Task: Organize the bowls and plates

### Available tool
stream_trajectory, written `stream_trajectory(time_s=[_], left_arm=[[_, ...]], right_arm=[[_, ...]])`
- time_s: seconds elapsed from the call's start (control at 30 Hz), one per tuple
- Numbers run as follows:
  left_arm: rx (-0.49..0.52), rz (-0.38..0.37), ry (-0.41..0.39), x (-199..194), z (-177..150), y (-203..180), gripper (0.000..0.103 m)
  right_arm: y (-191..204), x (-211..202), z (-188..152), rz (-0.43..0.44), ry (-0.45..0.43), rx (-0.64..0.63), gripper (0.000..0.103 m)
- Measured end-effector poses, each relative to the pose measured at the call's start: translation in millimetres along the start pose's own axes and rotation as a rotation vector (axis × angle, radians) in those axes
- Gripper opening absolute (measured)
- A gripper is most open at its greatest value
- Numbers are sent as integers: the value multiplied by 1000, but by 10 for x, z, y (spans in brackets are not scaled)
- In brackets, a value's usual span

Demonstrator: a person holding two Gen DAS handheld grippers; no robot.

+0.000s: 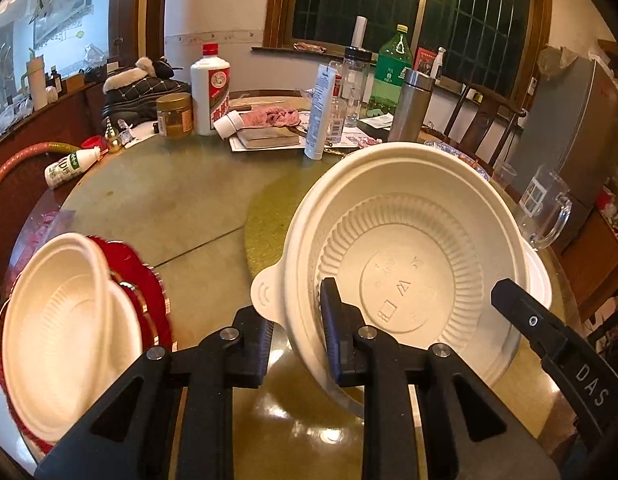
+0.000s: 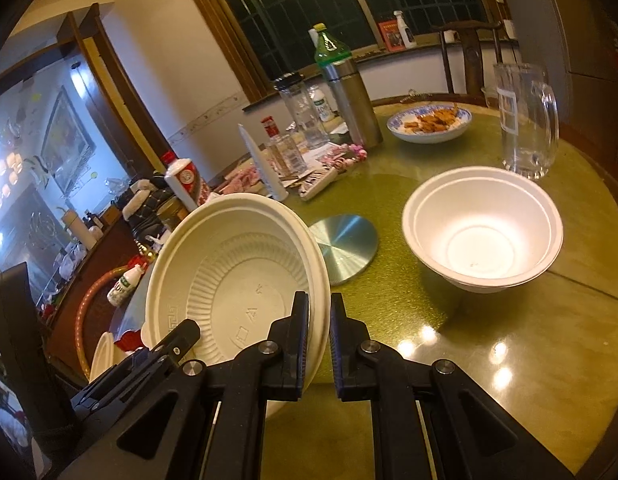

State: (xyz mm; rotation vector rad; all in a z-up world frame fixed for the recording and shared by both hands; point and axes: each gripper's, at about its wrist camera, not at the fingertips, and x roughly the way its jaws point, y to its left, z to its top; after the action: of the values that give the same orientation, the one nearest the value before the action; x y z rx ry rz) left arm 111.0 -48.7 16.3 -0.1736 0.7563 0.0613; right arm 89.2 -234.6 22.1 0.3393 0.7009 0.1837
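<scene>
A cream ribbed disposable bowl (image 1: 409,264) is held tilted above the table, its inside facing the cameras. My left gripper (image 1: 297,332) is shut on its near-left rim. My right gripper (image 2: 319,344) is shut on the opposite rim of the same bowl (image 2: 237,276); its finger (image 1: 521,312) shows at the right of the left wrist view. A second cream bowl (image 1: 65,328) rests on a red scalloped plate (image 1: 145,280) at the left. A white foam bowl (image 2: 483,228) stands upright on the table at the right.
A round green glass table (image 1: 189,208) with a metal disc (image 2: 345,246) at its centre. Bottles, a jar, a steel flask (image 2: 353,100) and a book crowd the far side. A glass mug (image 2: 525,120) and a blue-patterned dish of food (image 2: 429,122) stand far right.
</scene>
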Motion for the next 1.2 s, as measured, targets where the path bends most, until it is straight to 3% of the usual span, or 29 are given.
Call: stream_trajectory(time_s=[0.6,1.2], left_arm=[[-96,11,-76,-593,74,779,20],[-186,62,-71,-678,-51,1444,17]], right_arm=[[926,-381,-96,71,-33,-134,10],[1697,-275,-312,131,3,-246,10]])
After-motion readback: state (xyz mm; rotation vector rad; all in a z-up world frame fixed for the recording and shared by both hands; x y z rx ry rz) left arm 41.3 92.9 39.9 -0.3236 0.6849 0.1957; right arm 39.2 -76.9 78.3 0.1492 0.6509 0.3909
